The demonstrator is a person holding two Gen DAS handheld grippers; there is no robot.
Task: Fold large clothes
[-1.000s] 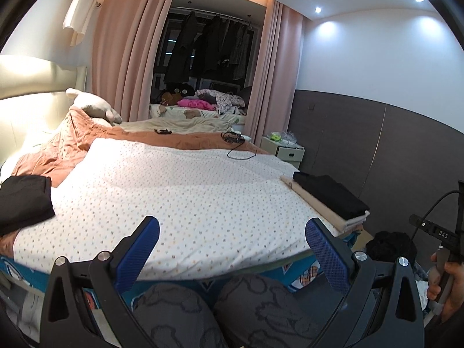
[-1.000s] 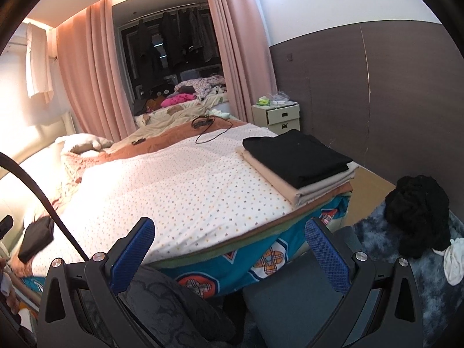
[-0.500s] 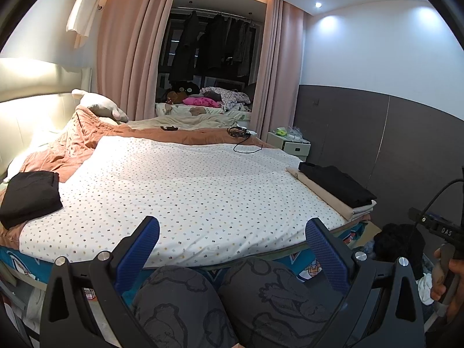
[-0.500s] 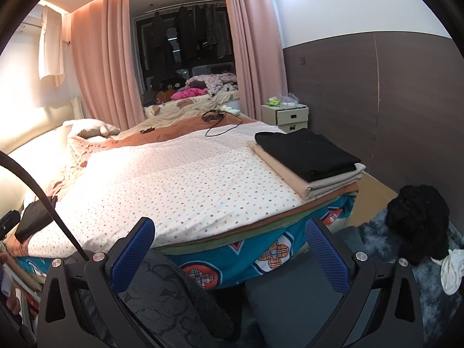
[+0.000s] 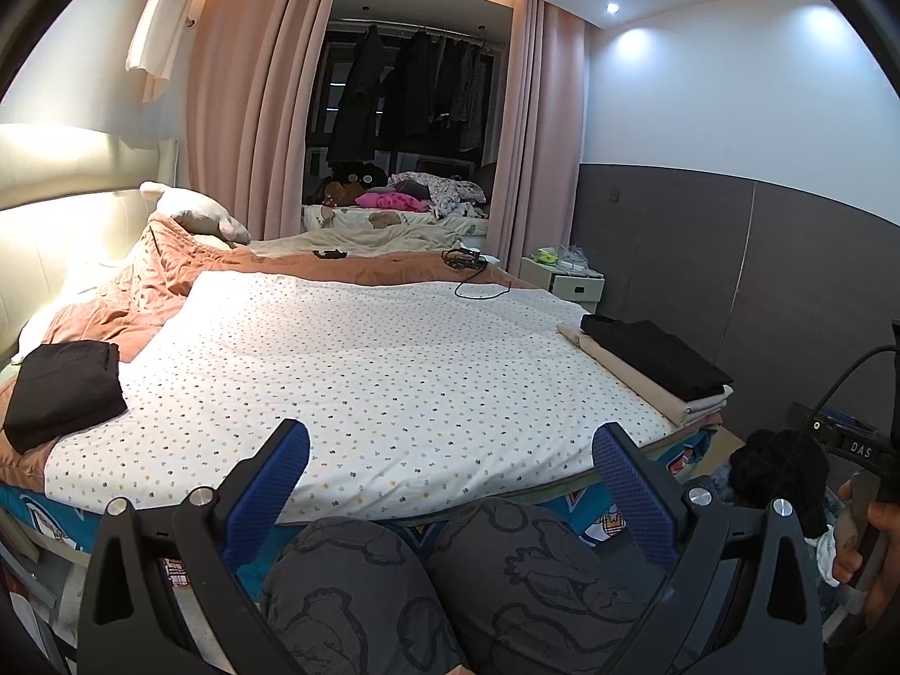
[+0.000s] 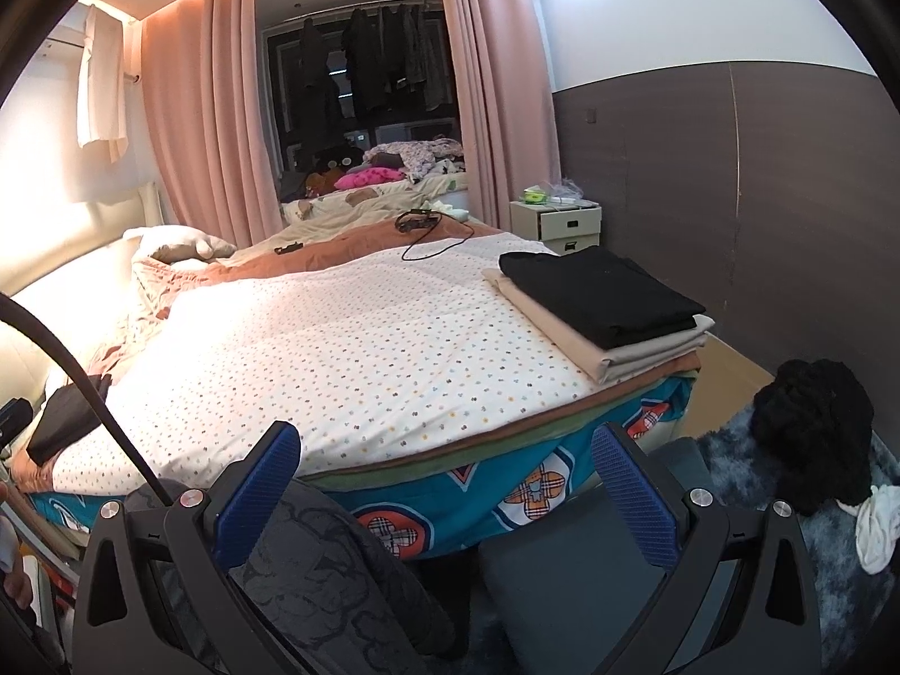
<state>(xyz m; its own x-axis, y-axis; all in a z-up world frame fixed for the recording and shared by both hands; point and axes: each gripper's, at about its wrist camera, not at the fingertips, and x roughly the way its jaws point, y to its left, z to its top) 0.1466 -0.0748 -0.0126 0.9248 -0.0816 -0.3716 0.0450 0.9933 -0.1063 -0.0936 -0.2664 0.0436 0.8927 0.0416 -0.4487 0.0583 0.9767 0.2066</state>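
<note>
A bed with a white dotted cover (image 5: 394, 371) fills both views (image 6: 349, 349). A folded black garment (image 5: 655, 357) lies on folded beige cloth (image 5: 624, 379) at the bed's right edge; both show in the right wrist view (image 6: 596, 292) (image 6: 568, 332). Another folded black garment (image 5: 62, 388) lies at the left edge (image 6: 67, 419). A black heap of clothes (image 6: 813, 427) sits on the floor to the right (image 5: 779, 472). My left gripper (image 5: 450, 467) is open and empty above my knees. My right gripper (image 6: 444, 467) is open and empty before the bed's foot.
My knees in grey patterned trousers (image 5: 439, 579) are below the left gripper. A grey chair seat (image 6: 568, 579) is below the right gripper. A white nightstand (image 6: 562, 225) stands by the dark wall panel. A cable and device (image 5: 467, 270) lie on the far bed. A white cloth (image 6: 874, 523) lies on the blue rug.
Both grippers have drawn back and risen slightly from the bed, so more of the bed and floor shows. Both stay open and empty.
</note>
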